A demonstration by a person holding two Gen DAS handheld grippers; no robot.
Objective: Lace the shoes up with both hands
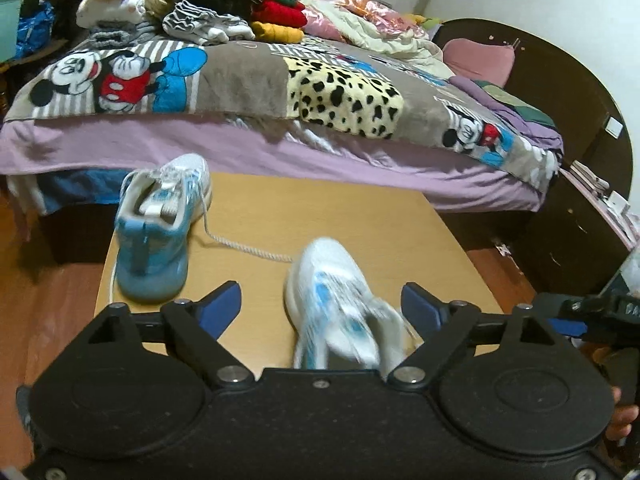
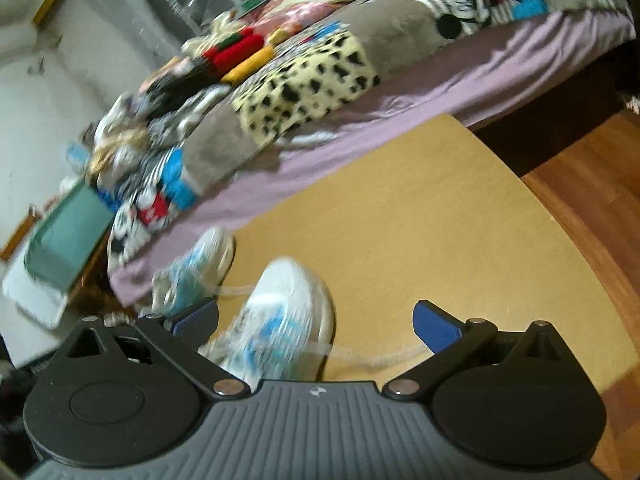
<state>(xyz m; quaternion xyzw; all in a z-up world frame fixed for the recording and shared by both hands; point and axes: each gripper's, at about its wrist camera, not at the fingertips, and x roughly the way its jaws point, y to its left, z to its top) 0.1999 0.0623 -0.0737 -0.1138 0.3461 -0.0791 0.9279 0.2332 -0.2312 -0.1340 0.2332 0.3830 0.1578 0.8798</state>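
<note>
Two white and blue sneakers sit on a light wooden table (image 1: 360, 220). The far shoe (image 1: 164, 224) stands at the table's left side with its blue heel toward me. A white lace (image 1: 244, 246) trails from it across the table to the near shoe (image 1: 332, 280), which is blurred. My left gripper (image 1: 320, 292) is open, its blue pads on either side of the near shoe without touching it. In the right wrist view, my right gripper (image 2: 316, 312) is open over the near shoe (image 2: 280, 308). A loose lace (image 2: 376, 358) runs toward its right finger. The far shoe (image 2: 196, 268) is at the left.
A bed (image 1: 240, 148) with a purple sheet and a cartoon blanket runs along the table's far edge, with piles of folded clothes (image 1: 192, 12) on it. A dark headboard (image 1: 560, 92) stands at the right. Wooden floor (image 2: 580, 184) surrounds the table. A green box (image 2: 68, 240) is at the left.
</note>
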